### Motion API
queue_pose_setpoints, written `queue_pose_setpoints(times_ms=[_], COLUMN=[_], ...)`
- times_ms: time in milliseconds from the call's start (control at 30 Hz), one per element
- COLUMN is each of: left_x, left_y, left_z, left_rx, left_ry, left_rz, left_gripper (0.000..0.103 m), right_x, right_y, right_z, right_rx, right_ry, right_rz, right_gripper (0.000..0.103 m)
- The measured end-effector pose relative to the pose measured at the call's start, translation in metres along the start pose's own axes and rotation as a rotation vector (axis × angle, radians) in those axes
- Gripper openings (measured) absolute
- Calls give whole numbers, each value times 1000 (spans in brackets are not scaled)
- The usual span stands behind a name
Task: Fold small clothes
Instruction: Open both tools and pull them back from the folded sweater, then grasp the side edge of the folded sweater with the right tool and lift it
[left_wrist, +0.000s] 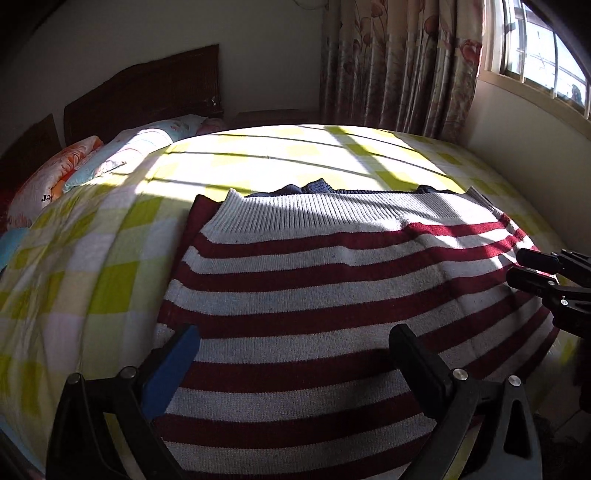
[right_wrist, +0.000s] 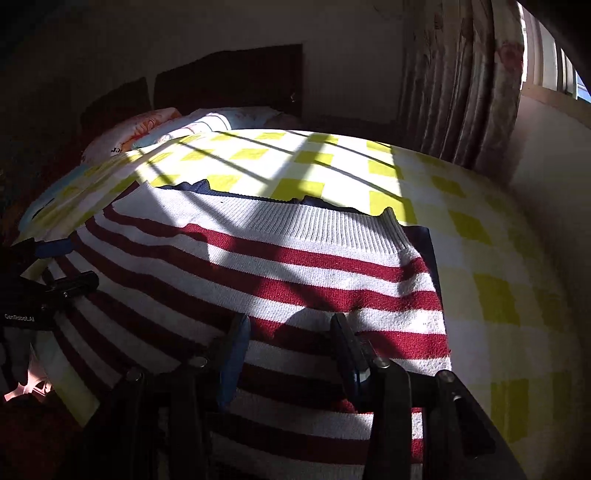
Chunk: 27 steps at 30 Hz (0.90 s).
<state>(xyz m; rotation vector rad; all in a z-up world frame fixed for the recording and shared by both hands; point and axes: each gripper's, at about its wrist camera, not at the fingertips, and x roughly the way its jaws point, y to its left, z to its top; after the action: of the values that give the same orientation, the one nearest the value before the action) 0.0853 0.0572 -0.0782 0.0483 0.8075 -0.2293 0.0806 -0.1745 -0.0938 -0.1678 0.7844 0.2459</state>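
A red-and-white striped knit sweater (left_wrist: 332, 280) lies spread flat on the bed, over a yellow-and-white checked bedspread (left_wrist: 92, 258). Its white ribbed hem band (left_wrist: 314, 218) is at the far edge, and a dark navy garment (left_wrist: 314, 186) peeks out from beneath that edge. Laid out this way, with the stripes running left to right, the sweater offers both near portions to be lifted together — a sensible layout for a fold away from the person.

The left tongs (left_wrist: 295, 354) hover over the near left part of the sweater with their jaws spread wide; nothing sits between them and they grip no cloth. The right tongs (right_wrist: 290, 347) hang over the near right part, close to the sweater's right edge, with their jaws partly apart; the striped fabric shows in the gap, and I cannot see it pinched. In the left wrist view the right tongs appear at the right side, just above the knit.

Floral pillows (left_wrist: 74, 166) rest at the far left by the dark wooden headboard (left_wrist: 147, 96), and a flowered curtain (left_wrist: 399, 62) hangs beside the window (left_wrist: 535, 48) — sunlight from it stripes the bedspread.
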Motion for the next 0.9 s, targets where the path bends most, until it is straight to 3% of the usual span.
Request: queue_pose_setpoints(times_ms=[67,167,300,633,733,833,900], left_x=[-2,10,5,-13,-18,-18,-15], left_y=[-6,-15,-9,10,5,-5,-5], left_z=[-1,-8,-13,-39,-36,-39,-42], left_rx=[16,72,71,18,16,55,69], left_ry=[1,39,19,23,9,11,26], left_rz=[-15,25,25,38,19,14,30], left_gripper=[103,103,103,103,103,103,103], right_x=[-6,-5,-1,-30,-35,-35,-28], right_y=[21,55,60,-13,5,43,63], right_z=[-1,-8,-19,-44,-46,-48,-54], right_rx=[-45,-161,-259,-51,-56,-165,-252], right_ry=[-19,-1,-1,0,-26,-50,-20], right_rz=[87,171,104,17,70,156,157], right_gripper=[45,46,46,46,46,46,46])
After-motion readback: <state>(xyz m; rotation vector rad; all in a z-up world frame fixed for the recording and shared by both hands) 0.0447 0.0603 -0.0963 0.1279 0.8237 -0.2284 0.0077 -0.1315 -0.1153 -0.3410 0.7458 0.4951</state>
